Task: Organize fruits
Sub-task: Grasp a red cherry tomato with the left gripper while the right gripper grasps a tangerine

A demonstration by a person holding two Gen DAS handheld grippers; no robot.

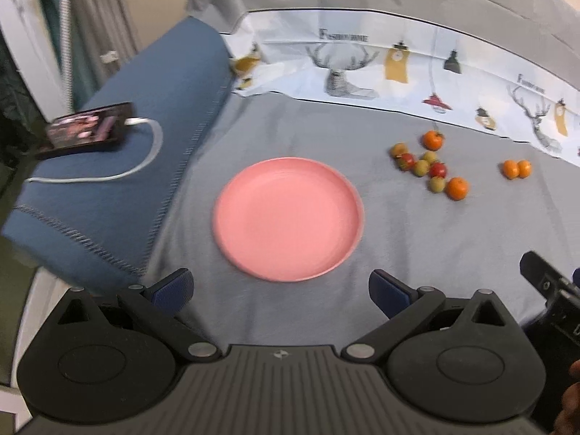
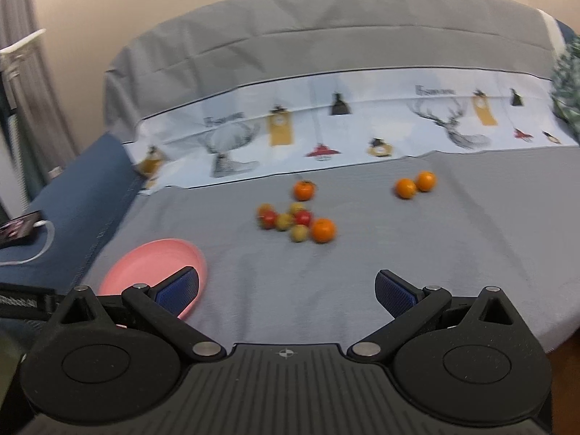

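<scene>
A pink plate (image 1: pixel 288 217) lies empty on the grey bed cover, just ahead of my left gripper (image 1: pixel 281 290), which is open and holds nothing. To the plate's right sits a cluster of small fruits (image 1: pixel 429 166): red, green-yellow and orange ones, several in all. Two more oranges (image 1: pixel 516 169) rest apart, farther right. In the right wrist view the cluster of fruits (image 2: pixel 295 219) is straight ahead, the two oranges (image 2: pixel 415 185) beyond to the right, and the pink plate (image 2: pixel 152 264) at lower left. My right gripper (image 2: pixel 288 291) is open and holds nothing.
A folded blue blanket (image 1: pixel 127 166) lies left of the plate with a phone (image 1: pixel 87 128) and its white cable (image 1: pixel 145 159) on it. A printed white band (image 1: pixel 398 69) crosses the bed behind the fruits. The bed edge (image 2: pixel 543 333) falls away at right. The other gripper's body (image 1: pixel 551 290) shows at right.
</scene>
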